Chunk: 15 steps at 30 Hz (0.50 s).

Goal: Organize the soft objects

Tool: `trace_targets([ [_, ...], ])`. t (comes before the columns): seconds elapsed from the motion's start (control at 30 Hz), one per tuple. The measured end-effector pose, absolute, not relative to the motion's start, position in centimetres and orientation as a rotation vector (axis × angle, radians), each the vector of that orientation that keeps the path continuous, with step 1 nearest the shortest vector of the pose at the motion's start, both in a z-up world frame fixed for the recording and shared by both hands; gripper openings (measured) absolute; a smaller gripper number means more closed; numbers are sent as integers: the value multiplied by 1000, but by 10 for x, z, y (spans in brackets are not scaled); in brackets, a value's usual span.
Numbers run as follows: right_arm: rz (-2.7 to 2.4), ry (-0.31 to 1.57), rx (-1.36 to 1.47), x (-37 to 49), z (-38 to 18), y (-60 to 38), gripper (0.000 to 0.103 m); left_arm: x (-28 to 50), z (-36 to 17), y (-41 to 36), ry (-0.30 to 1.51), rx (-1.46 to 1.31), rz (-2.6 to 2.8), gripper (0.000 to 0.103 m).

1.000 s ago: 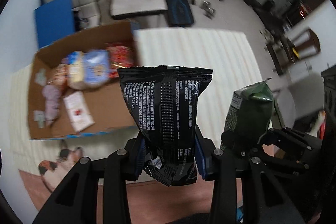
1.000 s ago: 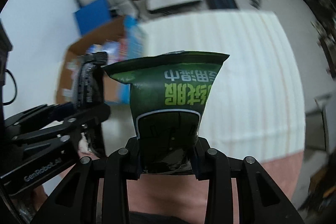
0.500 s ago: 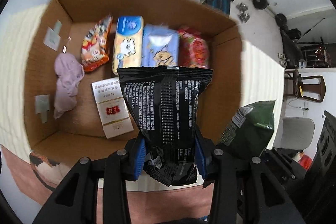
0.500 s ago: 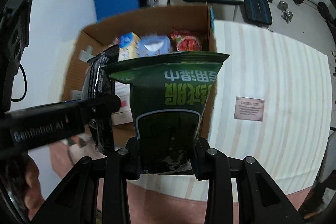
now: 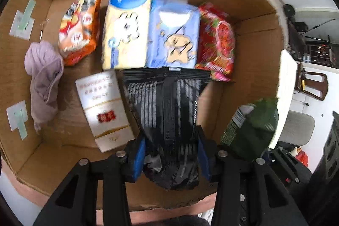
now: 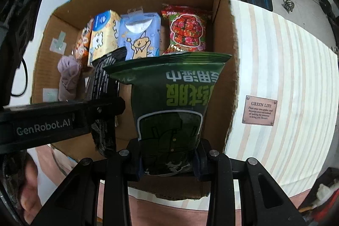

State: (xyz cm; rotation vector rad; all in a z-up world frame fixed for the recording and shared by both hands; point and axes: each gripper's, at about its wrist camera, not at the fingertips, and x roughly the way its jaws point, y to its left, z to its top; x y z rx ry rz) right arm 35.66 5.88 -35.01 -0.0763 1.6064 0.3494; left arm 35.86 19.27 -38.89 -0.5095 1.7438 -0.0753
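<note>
From the left wrist, a black snack bag (image 5: 167, 120) is seen clamped in the left gripper (image 5: 171, 154) above the open cardboard box (image 5: 252, 69). Along the far wall an orange packet (image 5: 80, 24), a yellow tissue pack (image 5: 127, 24), a blue tissue pack (image 5: 173, 35) and a red packet (image 5: 216, 41) are lined up; a lilac cloth (image 5: 43, 75) is lying at the left.

From the right wrist, a green snack bag (image 6: 171, 107) is seen gripped by the right gripper (image 6: 169, 158) over the box's right side, beside a striped mat (image 6: 296, 77).
</note>
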Motion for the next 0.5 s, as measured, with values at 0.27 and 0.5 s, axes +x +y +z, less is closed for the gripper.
trace_targets([
  [0.27,312,1567,-148,358,-339,69,80,357,-371,202,1704,-437,-70,78],
  [0.5,290,1549,-149,354,-338,73,99,345,-350,206,1644,-331,-8,93],
])
